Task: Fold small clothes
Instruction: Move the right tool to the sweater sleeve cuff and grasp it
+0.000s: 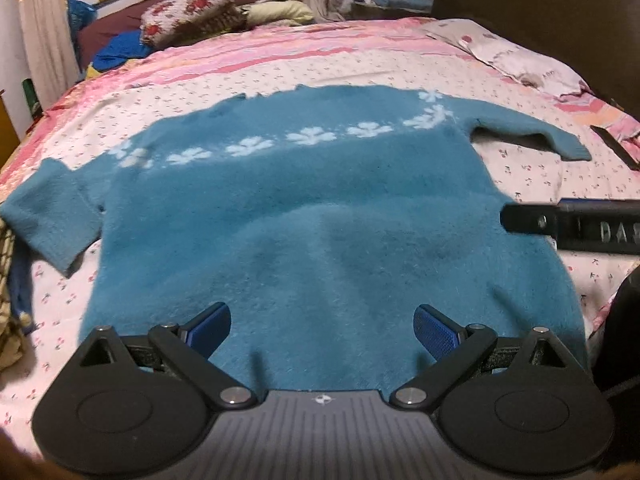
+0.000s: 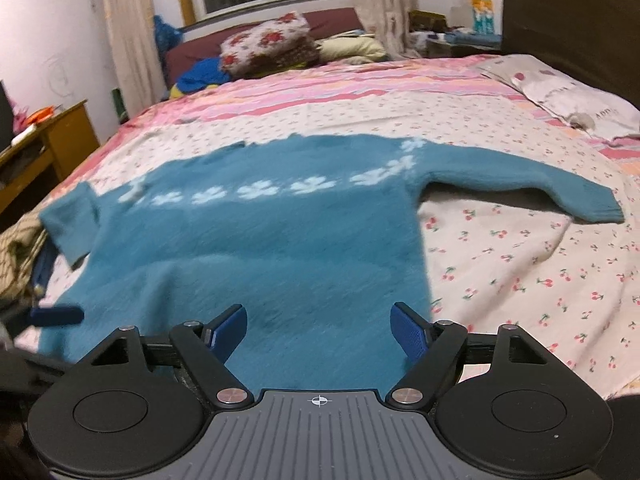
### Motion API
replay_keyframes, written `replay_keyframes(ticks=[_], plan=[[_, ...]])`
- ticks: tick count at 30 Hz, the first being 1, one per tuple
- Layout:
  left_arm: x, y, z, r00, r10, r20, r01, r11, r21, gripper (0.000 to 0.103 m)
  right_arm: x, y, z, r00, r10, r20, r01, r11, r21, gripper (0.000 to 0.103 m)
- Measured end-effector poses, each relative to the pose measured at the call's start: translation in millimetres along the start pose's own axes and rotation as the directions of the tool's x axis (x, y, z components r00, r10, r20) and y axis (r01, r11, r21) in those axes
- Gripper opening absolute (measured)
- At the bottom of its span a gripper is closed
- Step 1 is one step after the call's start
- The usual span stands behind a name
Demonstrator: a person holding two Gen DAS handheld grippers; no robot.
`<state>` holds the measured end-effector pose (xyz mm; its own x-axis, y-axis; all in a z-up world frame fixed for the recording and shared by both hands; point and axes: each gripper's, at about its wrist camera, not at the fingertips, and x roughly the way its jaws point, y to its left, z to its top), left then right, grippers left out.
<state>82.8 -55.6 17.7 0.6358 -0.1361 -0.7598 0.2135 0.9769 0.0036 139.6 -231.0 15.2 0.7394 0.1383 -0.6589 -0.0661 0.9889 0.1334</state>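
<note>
A fuzzy teal sweater with a row of white flowers lies spread flat on the bed, neck end far, hem near. Both sleeves reach out to the sides; the right sleeve lies straight, the left sleeve is bent down. My left gripper hangs open over the hem's middle, nothing between its blue pads. My right gripper stands open above the hem's right part, pads apart and holding nothing. The right gripper's finger shows at the right edge of the left wrist view.
The bed has a pink floral sheet. A pillow lies far right by the dark headboard. Folded blankets sit at the far end. A wooden desk stands left; checked cloth lies at the left edge.
</note>
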Motion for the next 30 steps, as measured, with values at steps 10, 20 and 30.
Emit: replay_keyframes(ticks=[10, 20, 30], plan=[[31, -23, 36, 0.999, -0.036, -0.012, 0.037, 0.998, 0.043, 0.103, 25, -49, 24, 0.999, -0.042, -0.015, 0.044, 0.989, 0.138, 0.079], [61, -37, 56, 0.999, -0.031, -0.014, 0.031, 0.999, 0.021, 0.103, 46, -116, 46, 0.992, -0.122, -0.014, 0.121, 0.942, 0.315, 0.079], [80, -65, 89, 0.997, -0.061, 0.038, 0.058, 0.995, 0.079, 0.103, 62, -217, 61, 0.972, -0.233, -0.012, 0.197, 0.792, 0.578, 0.079]])
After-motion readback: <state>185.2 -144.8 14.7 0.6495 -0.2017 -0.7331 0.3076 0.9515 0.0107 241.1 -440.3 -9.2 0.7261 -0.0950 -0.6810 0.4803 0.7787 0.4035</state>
